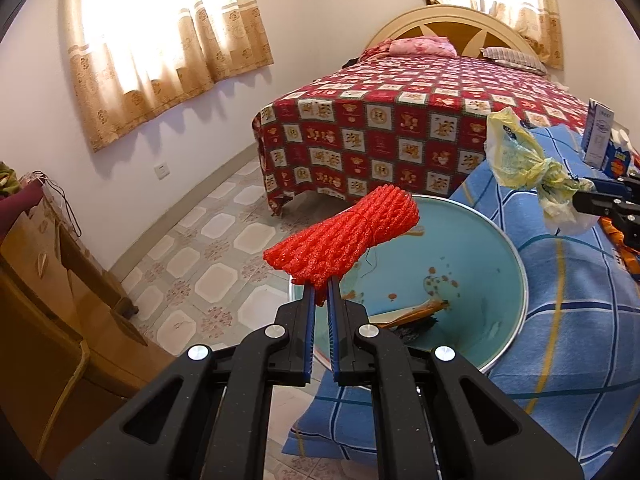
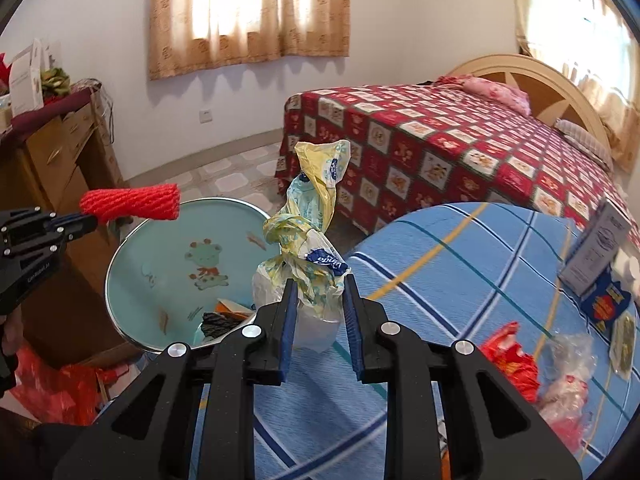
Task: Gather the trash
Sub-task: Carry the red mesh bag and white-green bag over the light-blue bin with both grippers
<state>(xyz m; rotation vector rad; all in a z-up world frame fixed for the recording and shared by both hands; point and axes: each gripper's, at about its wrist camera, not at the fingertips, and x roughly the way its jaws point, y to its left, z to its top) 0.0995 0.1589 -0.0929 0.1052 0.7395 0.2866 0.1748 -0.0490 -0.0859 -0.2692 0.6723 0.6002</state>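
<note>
The left tool (image 1: 320, 286) has its fingers pressed together on the near end of a red foam fruit-net sleeve (image 1: 344, 236), which juts out over the rim of a round pale-blue enamel basin with a metal edge (image 1: 516, 264). The right tool (image 2: 320, 286) pinches a crumpled yellow-and-white plastic tissue wrapper (image 2: 310, 240), held upright between its blue pads just beside the basin's rim (image 2: 120, 252).

Inside the basin lie scraps: an orange-brown paper piece (image 1: 416, 312) and something dark and crinkled (image 1: 416, 330), too shadowed to name. The basin sits at the edge of a table covered with a blue plaid cloth (image 2: 460, 264).

Only the right wrist view shows the litter left on the cloth: a crumpled red wrapper (image 2: 510, 364), clear plastic film (image 2: 568, 392) and a white-and-blue carton (image 2: 596, 256) standing near the far edge. It also shows red plastic bags (image 2: 56, 388) on the floor by a wooden dresser (image 2: 52, 168).

Beyond the table stands a bed under a red patterned quilt (image 1: 384, 120), with pink pillows at a cream headboard, and curtained windows (image 1: 160, 32) behind.
</note>
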